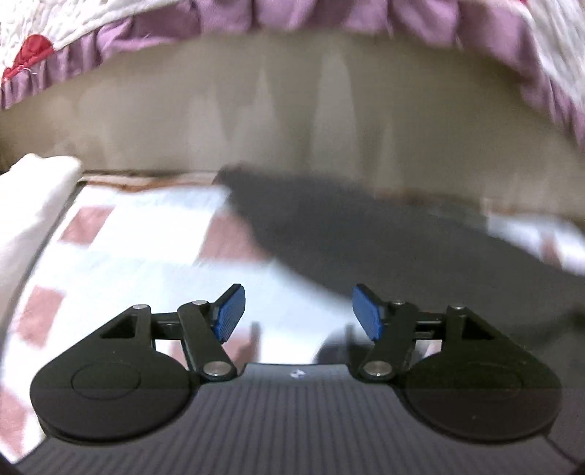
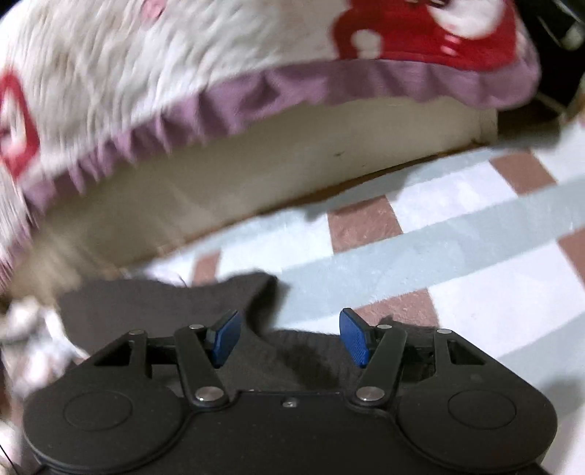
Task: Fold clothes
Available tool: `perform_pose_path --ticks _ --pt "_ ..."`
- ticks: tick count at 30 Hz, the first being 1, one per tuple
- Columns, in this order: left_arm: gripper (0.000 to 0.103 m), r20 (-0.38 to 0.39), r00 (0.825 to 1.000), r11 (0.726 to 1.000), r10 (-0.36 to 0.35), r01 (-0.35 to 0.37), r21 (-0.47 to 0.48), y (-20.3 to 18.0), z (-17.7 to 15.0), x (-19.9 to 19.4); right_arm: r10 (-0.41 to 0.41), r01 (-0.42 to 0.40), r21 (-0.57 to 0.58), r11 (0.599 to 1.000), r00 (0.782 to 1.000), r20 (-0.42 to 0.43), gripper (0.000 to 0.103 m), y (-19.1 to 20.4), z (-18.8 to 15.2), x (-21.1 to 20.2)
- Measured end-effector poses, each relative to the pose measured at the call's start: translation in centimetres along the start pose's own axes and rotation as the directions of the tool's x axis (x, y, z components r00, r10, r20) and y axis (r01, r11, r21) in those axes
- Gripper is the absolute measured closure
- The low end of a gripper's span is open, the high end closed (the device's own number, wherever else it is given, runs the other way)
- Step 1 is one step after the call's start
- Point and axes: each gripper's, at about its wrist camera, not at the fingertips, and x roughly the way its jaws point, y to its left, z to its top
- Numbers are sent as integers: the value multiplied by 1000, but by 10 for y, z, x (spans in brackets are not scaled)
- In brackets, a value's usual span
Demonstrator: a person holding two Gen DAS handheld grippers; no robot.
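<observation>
Left wrist view is showing, at far left, a white cloth [image 1: 33, 204] lying at the edge of the checked sheet [image 1: 120, 252], which is spreading pale and pink squares across the near ground. Farther right, the left gripper [image 1: 298, 310] is hovering with its blue pads [image 1: 231, 310] spread apart and nothing between them. Beyond it a dark garment [image 1: 365, 237] is lying flat on the sheet, running off to the right; the picture is blurring. At the far edge a quilt [image 1: 73, 29] with a purple frill is hanging over a beige bed side [image 1: 292, 109].

Right wrist view is showing the quilt [image 2: 182, 54] far left, the garment [image 2: 164, 310] lying near, partly under the right gripper [image 2: 290, 336]. Its pads [image 2: 354, 336] are standing apart, gripping nothing. To the right the sheet [image 2: 475, 237] is stretching away.
</observation>
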Motion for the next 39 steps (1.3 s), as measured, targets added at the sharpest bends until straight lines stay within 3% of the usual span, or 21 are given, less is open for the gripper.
perform_pose_path --ticks 1,5,9,12,14,16,19,23,27,30,32,33,35,36,37,39 --pt "38 -6 1000 1000 25 -25 19 7 -9 -6 30 -30 31 999 1000 5 38 -3 0 -1" --pt "31 -19 991 991 131 -131 1 50 -41 -26 34 -35 -23 999 999 -15 38 10 -7 6" --pt "29 -36 978 975 208 -210 -70 98 -75 -41 -39 32 -132 991 998 -57 38 24 -18 20" --pt "27 -89 982 965 164 -179 -194 132 -93 -43 -63 49 -189 981 996 -70 38 30 -26 24" --pt "25 -148 988 949 45 -89 -303 149 -98 -40 -63 47 -216 975 996 -69 37 34 -28 26" --pt "24 -140 990 929 -24 -30 -370 160 -104 -43 -61 44 -235 971 996 -64 36 36 -31 30" --pt "21 -143 989 944 25 -71 -323 152 -104 -37 -60 42 -269 962 996 -60 34 39 -30 38" --pt "3 -136 991 962 15 -51 -267 138 -103 -30 -58 33 -322 946 996 -67 31 45 -25 49" --pt "3 -129 992 977 3 -30 -209 125 -101 -23 -54 15 -389 921 995 -88 28 52 -19 60" --pt "21 -97 995 982 22 -40 -187 118 -101 -26 -48 5 -425 905 995 -91 11 54 -19 70" --pt "73 -69 996 988 52 -61 -141 108 -99 -29 -20 -15 -432 902 997 -77 10 54 -21 75" --pt "86 -55 996 990 66 -73 -117 103 -97 -31 -2 -35 -449 893 997 -81 11 56 -24 74" --pt "90 -26 995 993 94 -96 -71 93 -95 -34 25 -64 -474 878 996 -88 55 63 -26 72" --pt "90 -10 994 993 108 -108 -49 88 -93 -36 33 -74 -484 872 995 -91 63 67 -25 70" --pt "91 5 993 992 121 -120 -26 83 -92 -37 42 -84 -494 865 995 -94 82 72 -25 68" --pt "92 37 989 989 145 -146 18 74 -89 -41 50 -75 -495 865 997 -64 84 77 -22 62"
